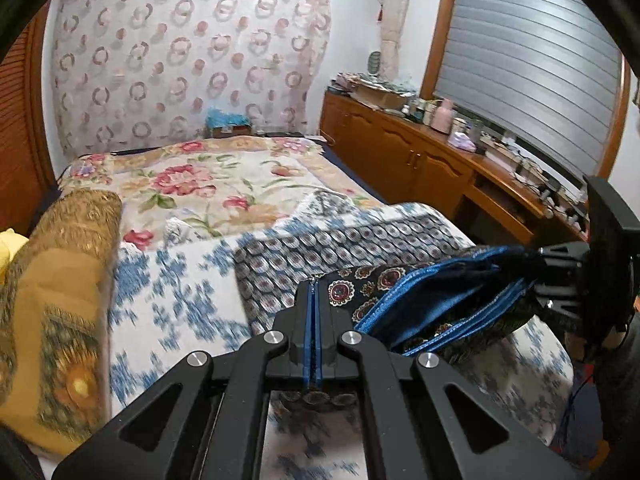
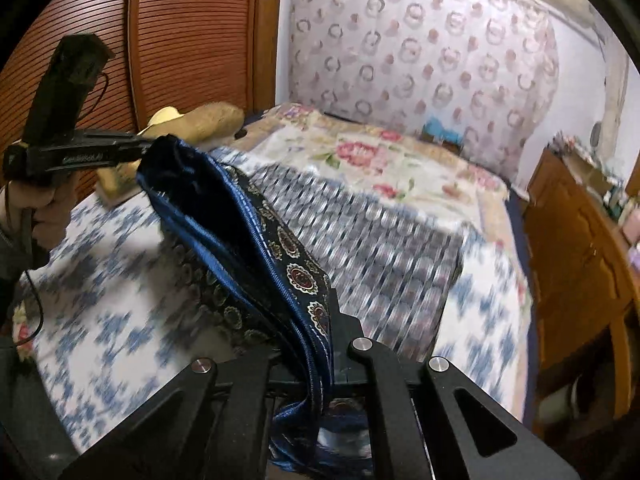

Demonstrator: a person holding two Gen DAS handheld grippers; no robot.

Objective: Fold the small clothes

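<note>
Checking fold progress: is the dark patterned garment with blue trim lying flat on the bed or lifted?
Lifted. The garment hangs stretched between the left gripper and right gripper, both shut on its blue edge.

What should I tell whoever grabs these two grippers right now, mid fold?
Left gripper: shut on the dark patterned garment, pinching its blue-trimmed edge.
Right gripper: shut on the same garment, at the opposite end.
Garment hangs stretched between the two, lifted off the bed, above a grey patterned cloth lying on the blue-and-white cover.
Done: both ends gripped and raised.
Left: lay it down, fold it, release. How many folds are already made cannot be told.
</note>
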